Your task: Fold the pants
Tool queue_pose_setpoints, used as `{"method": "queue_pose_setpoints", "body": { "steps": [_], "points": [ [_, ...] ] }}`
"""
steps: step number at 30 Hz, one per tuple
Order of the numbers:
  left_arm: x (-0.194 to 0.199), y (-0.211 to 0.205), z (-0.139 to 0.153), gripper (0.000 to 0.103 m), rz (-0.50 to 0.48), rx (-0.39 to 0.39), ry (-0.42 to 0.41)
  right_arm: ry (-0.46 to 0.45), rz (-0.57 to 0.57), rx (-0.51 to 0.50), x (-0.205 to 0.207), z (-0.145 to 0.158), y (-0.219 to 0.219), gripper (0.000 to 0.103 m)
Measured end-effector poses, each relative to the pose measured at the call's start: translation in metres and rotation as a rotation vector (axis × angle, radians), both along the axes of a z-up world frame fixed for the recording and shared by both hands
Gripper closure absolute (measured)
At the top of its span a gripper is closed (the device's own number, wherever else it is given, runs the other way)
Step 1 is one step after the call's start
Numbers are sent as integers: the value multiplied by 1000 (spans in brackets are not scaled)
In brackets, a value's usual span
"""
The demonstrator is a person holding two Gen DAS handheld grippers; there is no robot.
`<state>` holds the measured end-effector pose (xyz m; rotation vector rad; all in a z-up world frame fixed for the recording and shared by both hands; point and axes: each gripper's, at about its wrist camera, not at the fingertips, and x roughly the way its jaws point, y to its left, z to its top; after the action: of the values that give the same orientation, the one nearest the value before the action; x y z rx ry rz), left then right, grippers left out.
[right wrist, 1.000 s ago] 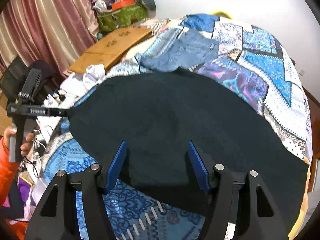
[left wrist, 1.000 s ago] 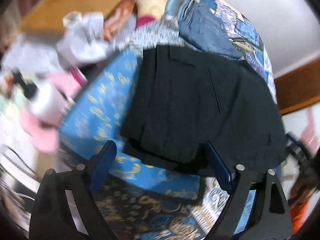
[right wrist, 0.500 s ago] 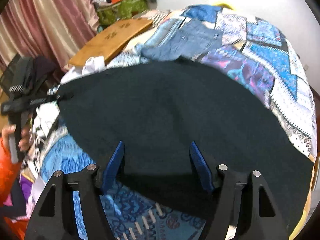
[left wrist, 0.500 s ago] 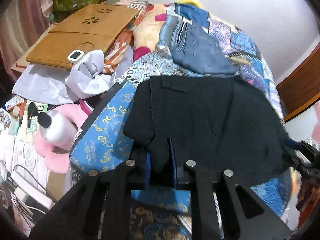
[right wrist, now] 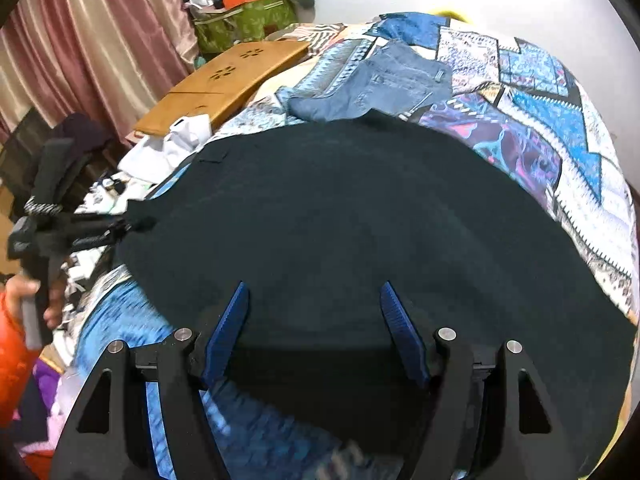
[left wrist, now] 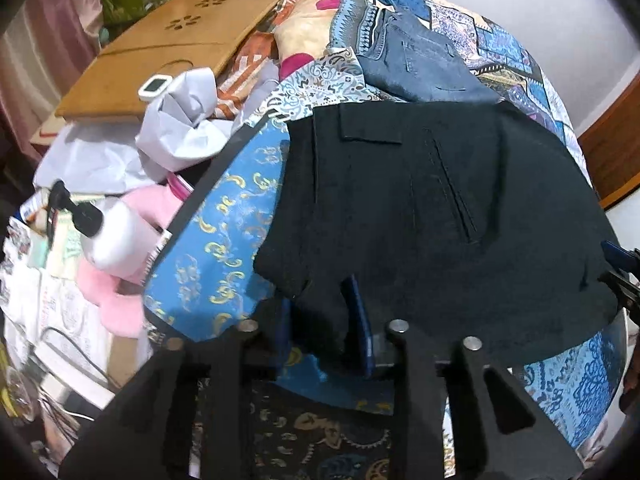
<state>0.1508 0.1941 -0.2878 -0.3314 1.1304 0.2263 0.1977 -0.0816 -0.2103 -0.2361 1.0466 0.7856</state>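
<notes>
Now clamped on black pants (left wrist: 420, 216) corner — left gripper (left wrist: 324, 324), open a second ago; right gripper (right wrist: 314, 320) spread wide above cloth — should pinch before lifting evenly.

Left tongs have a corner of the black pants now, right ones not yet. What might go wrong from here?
1. The left tongs pinch only a small bunch of the black pants; it may slip out when lifted.
2. The right tongs are open over the cloth, so a one-sided pull may skew the fold.

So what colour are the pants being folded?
Black pants, plain with no pattern; the left wrist view shows them best.
</notes>
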Motion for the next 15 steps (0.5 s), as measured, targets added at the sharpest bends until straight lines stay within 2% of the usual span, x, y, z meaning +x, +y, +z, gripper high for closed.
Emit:
{"method": "queue_pose_setpoints", "body": {
  "steps": [1,3,5,9,12,15],
  "points": [
    [0,1,2,59,1,18,6,20,0,18,-2,3,-6,38],
    [-1,2,10,56,-1,53,12,64,-8,61,-3,8,-21,38],
    [-3,1,22,54,-10,65,3,70,-35,86,-4,13,-34,38],
    [1,-8,52,34,-20,110,-57,-5,-146,119,-1,31,-85,38],
    [14,-23,72,25,-45,117,-106,-53,-270,130,9,41,-138,38],
    [35,-46,83,20,-79,108,-138,-92,-389,97,22,40,-185,38]
  ]
}}
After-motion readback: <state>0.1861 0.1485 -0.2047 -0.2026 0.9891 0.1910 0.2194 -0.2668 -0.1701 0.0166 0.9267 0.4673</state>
